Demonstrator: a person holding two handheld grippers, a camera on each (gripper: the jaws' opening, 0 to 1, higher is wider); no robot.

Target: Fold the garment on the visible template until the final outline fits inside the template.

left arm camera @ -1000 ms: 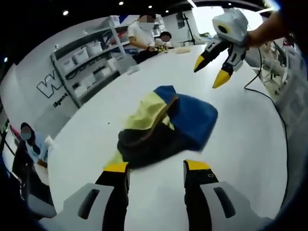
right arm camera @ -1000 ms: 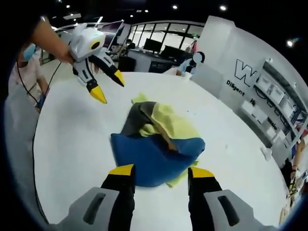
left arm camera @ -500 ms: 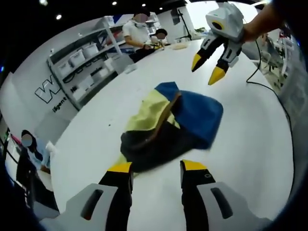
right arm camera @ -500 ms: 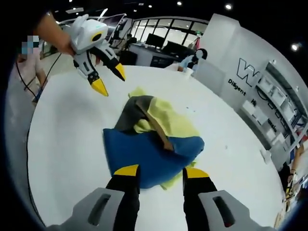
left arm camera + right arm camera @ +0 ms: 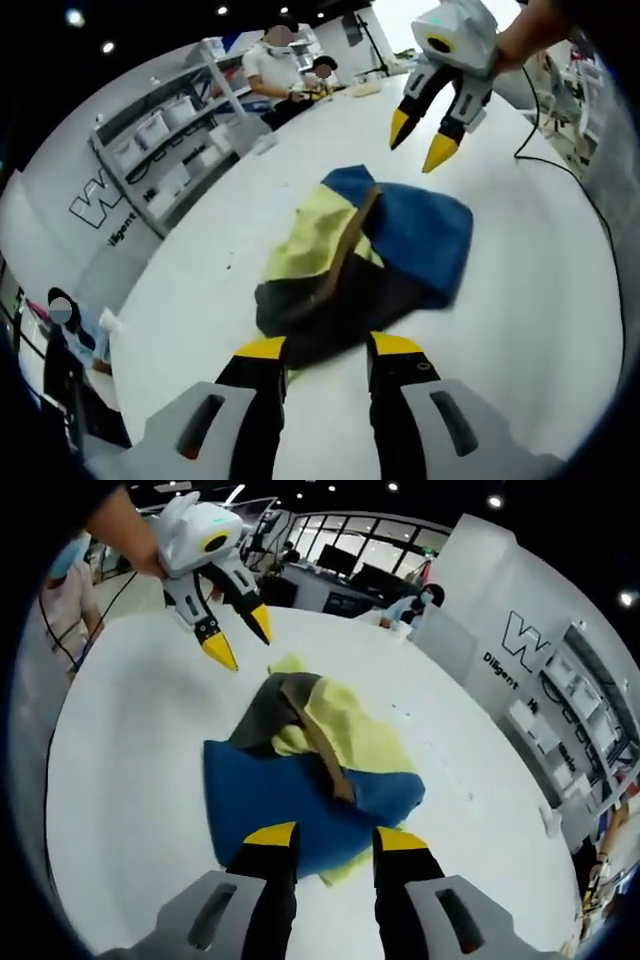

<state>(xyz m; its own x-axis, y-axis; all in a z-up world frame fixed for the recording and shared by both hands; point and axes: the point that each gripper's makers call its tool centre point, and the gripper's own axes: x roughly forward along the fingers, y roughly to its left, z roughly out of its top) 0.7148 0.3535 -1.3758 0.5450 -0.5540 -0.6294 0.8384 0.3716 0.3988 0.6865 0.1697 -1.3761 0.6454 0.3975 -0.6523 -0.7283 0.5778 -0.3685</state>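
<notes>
A crumpled garment [image 5: 365, 255] in blue, pale yellow, dark grey and brown lies bunched on the white table [image 5: 540, 300]. My left gripper [image 5: 320, 347] is open, its yellow tips just short of the garment's dark edge. In the right gripper view the garment [image 5: 305, 770] shows its blue part nearest, and my right gripper [image 5: 325, 835] hovers open over that blue edge. Each gripper appears in the other's view, held up above the table: the right gripper [image 5: 418, 135] beyond the garment, the left gripper [image 5: 238, 638] at upper left. I see no template outline on the table.
Shelving with white bins [image 5: 170, 130] stands along the wall. Two people [image 5: 285, 70] work at the table's far end. A black cable [image 5: 570, 190] runs across the table on the right. Desks and monitors [image 5: 340, 570] stand beyond the table in the right gripper view.
Both grippers have drawn closer to the garment, each with its jaws narrowed a little but still open. The garment lies as before.
</notes>
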